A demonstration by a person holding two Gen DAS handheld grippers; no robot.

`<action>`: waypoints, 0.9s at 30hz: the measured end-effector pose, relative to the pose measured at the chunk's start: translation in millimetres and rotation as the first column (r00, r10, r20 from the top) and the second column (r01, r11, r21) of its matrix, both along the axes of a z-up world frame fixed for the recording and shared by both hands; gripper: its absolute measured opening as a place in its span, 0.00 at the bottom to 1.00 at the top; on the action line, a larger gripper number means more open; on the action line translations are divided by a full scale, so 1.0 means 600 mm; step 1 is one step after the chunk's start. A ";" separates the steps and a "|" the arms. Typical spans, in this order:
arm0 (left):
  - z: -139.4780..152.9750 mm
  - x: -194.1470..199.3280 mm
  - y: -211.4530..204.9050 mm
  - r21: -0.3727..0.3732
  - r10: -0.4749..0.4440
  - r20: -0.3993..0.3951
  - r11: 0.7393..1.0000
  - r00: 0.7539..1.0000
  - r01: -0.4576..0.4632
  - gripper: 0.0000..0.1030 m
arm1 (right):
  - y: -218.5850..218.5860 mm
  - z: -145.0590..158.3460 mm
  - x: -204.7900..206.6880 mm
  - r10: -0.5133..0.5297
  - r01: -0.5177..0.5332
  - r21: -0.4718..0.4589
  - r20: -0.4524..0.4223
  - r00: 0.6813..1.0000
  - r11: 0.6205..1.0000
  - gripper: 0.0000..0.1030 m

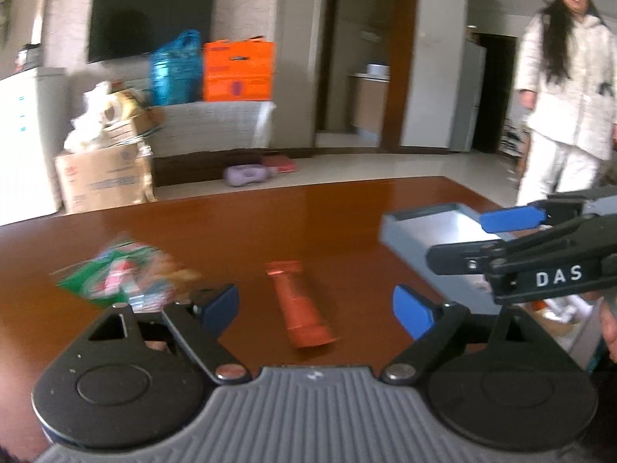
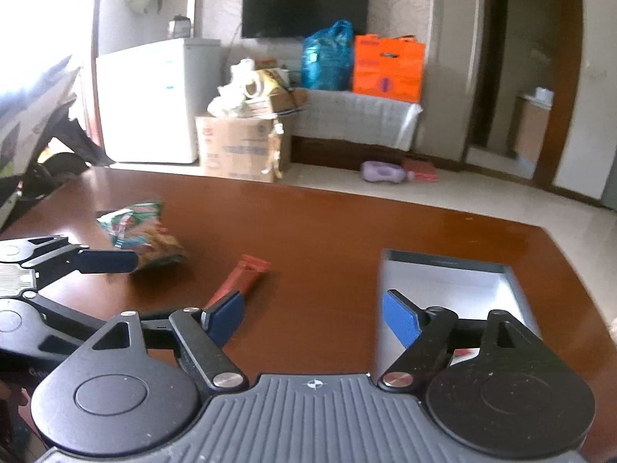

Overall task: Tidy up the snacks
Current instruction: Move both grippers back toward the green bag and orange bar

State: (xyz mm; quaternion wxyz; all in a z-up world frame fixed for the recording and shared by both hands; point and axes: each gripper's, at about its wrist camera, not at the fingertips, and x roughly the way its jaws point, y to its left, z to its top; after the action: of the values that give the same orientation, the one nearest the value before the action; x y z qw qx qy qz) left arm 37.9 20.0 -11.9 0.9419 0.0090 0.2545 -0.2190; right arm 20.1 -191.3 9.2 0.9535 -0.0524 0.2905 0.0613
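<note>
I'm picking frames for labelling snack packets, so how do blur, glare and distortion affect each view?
Left wrist view: motion blur smears the green snack bag and softens the orange packet; fisheye bends the table edge. Right wrist view: sharper, bag readable, but the window at left is blown out.

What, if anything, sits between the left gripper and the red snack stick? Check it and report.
Nothing visible. The left gripper is open and empty, and the red snack stick lies on bare table just ahead of its fingers. The green snack bag is off to its left, the grey tray to its right.
</note>
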 end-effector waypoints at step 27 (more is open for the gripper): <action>-0.055 0.110 0.216 -0.050 0.339 -0.091 0.937 0.936 -0.344 0.93 | 0.102 -0.142 0.138 -0.066 0.068 0.018 -0.101 0.993 0.998 0.81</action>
State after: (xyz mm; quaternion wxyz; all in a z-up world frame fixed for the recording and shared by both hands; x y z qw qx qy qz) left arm 103.8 149.6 -44.9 0.9543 -0.0749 0.2829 -0.0603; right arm 102.8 -129.9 -75.9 0.9397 -0.0291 0.3389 0.0352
